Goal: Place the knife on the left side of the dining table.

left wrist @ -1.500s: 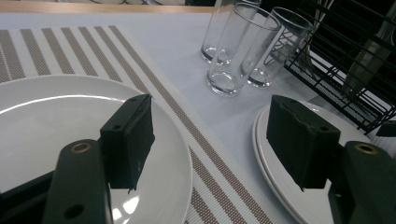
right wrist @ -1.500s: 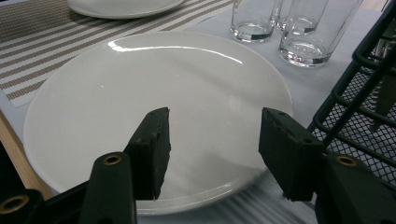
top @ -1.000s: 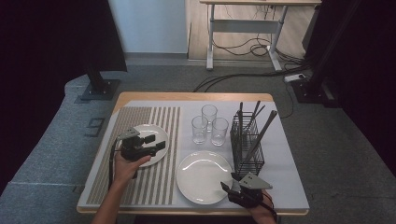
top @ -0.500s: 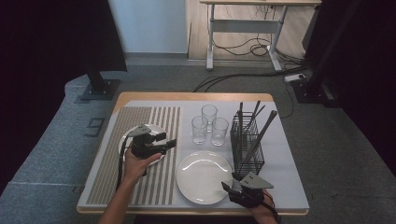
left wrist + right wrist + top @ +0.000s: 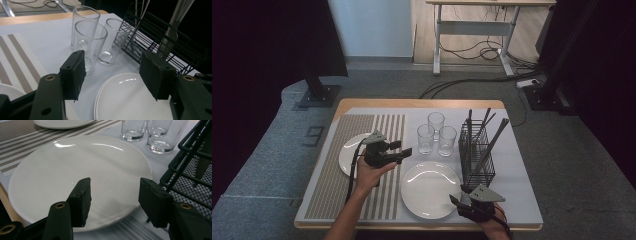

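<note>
— Table (image 5: 522, 210) first: what covers it?

— Pale cloth over the right part, and a striped placemat (image 5: 332, 195) on the left. A small white plate (image 5: 346, 156) lies on the placemat; a large white plate (image 5: 431, 189) sits near the front edge, centre.

— And to the right of that?

— Black wire rack (image 5: 477, 155), upright, with dark utensils standing in it, just beside the large plate. Three clear glasses (image 5: 436, 134) cluster behind the plate, between the placemat and the rack.

— Where is the left gripper (image 5: 404, 152)?

— Above the placemat's right edge, beside the small plate, pointing towards the glasses. In the left gripper view its jaws stand wide apart with nothing between them; the nearest glass (image 5: 90, 45) shows beyond the gap, untouched. They have just been narrowing slightly.

— The right gripper (image 5: 457, 202)?

— At the front edge, by the rack's near corner. In the right gripper view its jaws are parted over the large plate's (image 5: 75, 167) near rim, pads (image 5: 81, 200) gripping nothing.
</note>
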Available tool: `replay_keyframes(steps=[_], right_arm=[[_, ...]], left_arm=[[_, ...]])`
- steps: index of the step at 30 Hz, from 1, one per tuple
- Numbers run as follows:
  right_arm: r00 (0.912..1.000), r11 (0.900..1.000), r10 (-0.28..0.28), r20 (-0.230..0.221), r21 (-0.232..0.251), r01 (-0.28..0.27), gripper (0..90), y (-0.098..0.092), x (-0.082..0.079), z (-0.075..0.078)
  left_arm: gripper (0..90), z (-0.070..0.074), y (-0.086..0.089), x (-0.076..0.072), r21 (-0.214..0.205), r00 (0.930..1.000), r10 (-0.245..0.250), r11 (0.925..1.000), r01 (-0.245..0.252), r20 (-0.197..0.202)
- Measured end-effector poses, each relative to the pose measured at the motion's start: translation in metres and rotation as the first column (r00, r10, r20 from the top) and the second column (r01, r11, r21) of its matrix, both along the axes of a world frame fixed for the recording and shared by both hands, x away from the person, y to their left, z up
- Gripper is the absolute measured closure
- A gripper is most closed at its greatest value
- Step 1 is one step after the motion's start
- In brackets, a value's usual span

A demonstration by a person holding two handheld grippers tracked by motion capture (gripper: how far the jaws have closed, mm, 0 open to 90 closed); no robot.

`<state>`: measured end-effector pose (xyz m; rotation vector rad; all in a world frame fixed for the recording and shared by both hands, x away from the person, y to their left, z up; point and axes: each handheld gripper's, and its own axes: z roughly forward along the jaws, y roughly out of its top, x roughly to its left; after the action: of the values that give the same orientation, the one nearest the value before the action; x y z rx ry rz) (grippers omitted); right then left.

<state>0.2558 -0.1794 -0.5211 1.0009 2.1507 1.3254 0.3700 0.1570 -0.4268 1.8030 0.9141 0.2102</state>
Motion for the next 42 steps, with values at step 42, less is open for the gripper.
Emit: replay_keyframes(steps=[42], right_arm=[[1.0, 0.9999, -0.002, -0.006, -0.011, 0.002, 43.6, 0.0, 0.001, -0.002]], left_arm=[[39.7, 0.011, -0.04, 0.005, -0.003, 0.9973, -0.073, 0.9974, 0.073, 0.013]])
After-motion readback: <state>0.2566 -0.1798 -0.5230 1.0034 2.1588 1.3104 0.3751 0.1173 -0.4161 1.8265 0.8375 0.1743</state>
